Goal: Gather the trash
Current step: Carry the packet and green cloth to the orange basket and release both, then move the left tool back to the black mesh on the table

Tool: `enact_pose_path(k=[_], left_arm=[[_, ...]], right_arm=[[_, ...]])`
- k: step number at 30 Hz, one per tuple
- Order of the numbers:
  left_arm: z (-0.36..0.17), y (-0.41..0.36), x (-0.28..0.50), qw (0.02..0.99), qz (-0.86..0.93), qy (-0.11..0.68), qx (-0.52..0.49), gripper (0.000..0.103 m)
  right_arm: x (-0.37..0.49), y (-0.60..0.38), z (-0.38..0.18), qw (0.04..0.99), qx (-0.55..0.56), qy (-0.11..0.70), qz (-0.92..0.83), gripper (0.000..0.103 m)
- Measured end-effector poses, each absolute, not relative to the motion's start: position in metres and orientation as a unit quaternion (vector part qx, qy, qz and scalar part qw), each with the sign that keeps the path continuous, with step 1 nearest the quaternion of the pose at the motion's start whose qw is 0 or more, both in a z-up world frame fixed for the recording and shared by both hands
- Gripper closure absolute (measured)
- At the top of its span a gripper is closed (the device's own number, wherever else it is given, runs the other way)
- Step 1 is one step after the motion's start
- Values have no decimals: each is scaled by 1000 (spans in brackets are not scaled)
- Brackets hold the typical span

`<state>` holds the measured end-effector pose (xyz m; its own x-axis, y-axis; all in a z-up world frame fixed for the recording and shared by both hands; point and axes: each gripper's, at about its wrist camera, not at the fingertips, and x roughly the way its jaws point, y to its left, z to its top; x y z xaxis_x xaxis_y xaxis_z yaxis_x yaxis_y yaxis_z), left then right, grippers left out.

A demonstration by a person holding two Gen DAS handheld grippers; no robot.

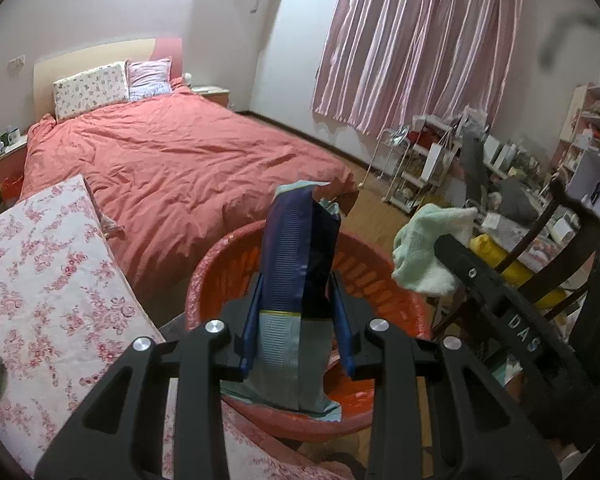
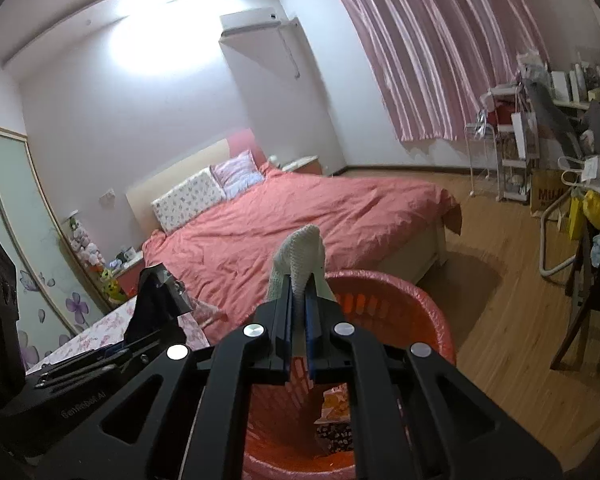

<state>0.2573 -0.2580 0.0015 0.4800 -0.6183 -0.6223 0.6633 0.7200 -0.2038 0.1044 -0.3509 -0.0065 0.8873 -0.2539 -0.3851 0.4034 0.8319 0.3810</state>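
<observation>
My left gripper (image 1: 298,300) is shut on a dark blue and silver snack bag (image 1: 296,280), held upright over the red plastic basket (image 1: 380,276). My right gripper (image 2: 299,300) is shut on a pale green cloth (image 2: 300,258), held over the same red basket (image 2: 420,304). In the left wrist view the right gripper and its pale green cloth (image 1: 432,248) show at the right, beside the basket. In the right wrist view the left gripper with the snack bag (image 2: 154,304) shows at the left. Some wrappers (image 2: 334,400) lie at the basket's bottom.
A bed with a coral duvet (image 1: 188,168) fills the room behind the basket. A floral-covered surface (image 1: 48,280) lies at the left. A dark wooden chair (image 1: 560,264) and cluttered shelves (image 1: 432,160) stand at the right on the wooden floor (image 2: 500,320).
</observation>
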Motion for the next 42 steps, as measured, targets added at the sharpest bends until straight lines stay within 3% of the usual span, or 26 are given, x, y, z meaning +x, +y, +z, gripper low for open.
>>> enact_pose_path(k=[3, 6, 12, 18, 28, 42], left_arm=[[-12, -263, 264, 858, -363, 363, 35, 54], [-23, -261, 270, 857, -354, 374, 37, 52], [-30, -252, 276, 861, -332, 382, 38, 47], [-31, -236, 277, 868, -309, 386, 41, 44], [-31, -186, 274, 880, -267, 390, 44, 41], [-22, -20, 258, 915, -122, 384, 3, 39]], right_arm=[[106, -354, -12, 939, 236, 174, -179, 88], [102, -355, -15, 937, 239, 177, -183, 69], [99, -353, -12, 935, 240, 176, -193, 56], [102, -349, -8, 937, 233, 176, -193, 49], [109, -331, -4, 941, 221, 193, -171, 47], [124, -255, 0, 951, 177, 236, -93, 45]])
